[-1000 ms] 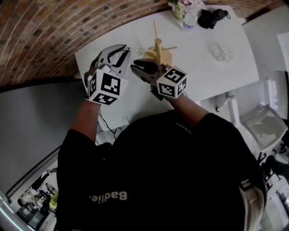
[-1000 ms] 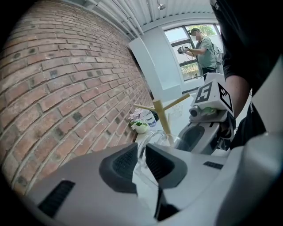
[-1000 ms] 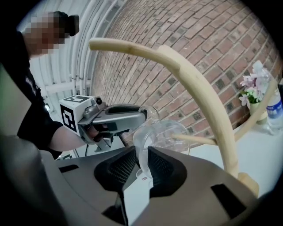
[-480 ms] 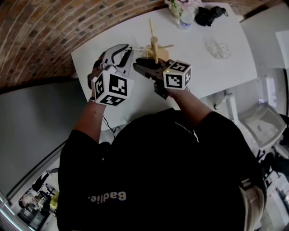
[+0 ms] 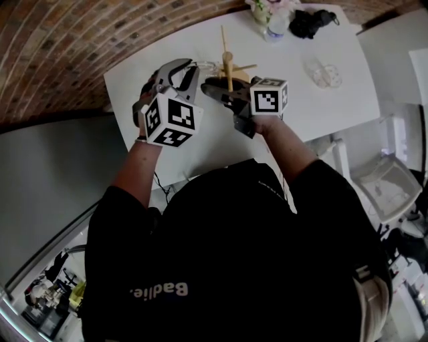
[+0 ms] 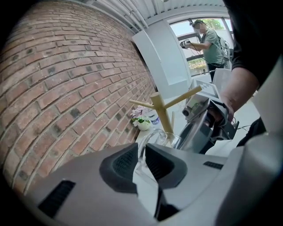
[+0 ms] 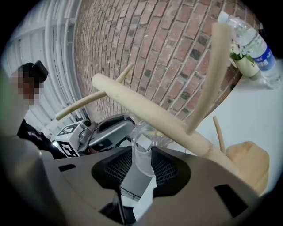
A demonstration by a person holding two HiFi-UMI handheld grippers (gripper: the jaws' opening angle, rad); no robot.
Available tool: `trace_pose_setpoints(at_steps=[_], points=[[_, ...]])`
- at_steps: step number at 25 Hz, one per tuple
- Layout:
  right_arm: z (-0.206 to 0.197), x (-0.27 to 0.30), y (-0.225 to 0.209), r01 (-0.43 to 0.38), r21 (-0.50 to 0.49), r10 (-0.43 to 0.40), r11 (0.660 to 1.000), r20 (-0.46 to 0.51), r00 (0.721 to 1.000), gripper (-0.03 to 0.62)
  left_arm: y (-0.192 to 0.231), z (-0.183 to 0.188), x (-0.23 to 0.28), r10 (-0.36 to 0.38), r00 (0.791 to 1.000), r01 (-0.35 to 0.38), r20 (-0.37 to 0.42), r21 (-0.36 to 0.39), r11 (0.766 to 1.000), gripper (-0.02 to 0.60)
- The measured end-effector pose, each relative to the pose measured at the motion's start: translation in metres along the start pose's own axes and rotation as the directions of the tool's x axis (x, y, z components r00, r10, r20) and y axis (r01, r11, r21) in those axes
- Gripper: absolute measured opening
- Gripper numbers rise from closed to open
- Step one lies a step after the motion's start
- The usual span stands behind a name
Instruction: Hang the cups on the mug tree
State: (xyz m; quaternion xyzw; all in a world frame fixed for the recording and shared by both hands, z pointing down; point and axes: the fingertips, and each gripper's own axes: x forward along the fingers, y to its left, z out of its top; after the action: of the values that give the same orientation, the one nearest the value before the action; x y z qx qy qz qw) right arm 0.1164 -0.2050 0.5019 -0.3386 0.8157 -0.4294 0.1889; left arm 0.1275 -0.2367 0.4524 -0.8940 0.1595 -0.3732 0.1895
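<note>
You wear a loose black short-sleeved T-shirt (image 5: 254, 254), plain but for one short line of pale block lettering (image 5: 159, 290) at its near left. Both sleeves (image 5: 114, 207) stop short of your forearms. Beige fabric (image 5: 376, 300) shows at the near right edge.

White table (image 5: 321, 113) bears mug tree (image 5: 227, 63), flowers (image 5: 262, 8), bottle (image 5: 275, 31), black bundle (image 5: 311, 23) and clear glassware (image 5: 327, 75).

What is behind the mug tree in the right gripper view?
Brick wall, plus a water bottle and a small potted plant on the table. One peg of the mug tree covers part of the plant.
</note>
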Motion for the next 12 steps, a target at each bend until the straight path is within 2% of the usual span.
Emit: trace_pose_setpoints(at_steps=[6, 12], points=[[-0.0002, 0.0005, -0.0027, -0.060, 0.094, 0.058, 0.994, 0.022, 0.998, 0.156, -0.0029, -0.0006, 0.0060, -0.002, 1.000, 0.002, -0.020, 0.007, 1.000, 0.052], [0.0019, -0.0035, -0.0090, -0.122, 0.195, 0.117, 0.973, 0.041, 0.992, 0.160, -0.0045, 0.0019, 0.0104, 0.011, 0.999, -0.009, -0.042, 0.031, 0.999, 0.052]])
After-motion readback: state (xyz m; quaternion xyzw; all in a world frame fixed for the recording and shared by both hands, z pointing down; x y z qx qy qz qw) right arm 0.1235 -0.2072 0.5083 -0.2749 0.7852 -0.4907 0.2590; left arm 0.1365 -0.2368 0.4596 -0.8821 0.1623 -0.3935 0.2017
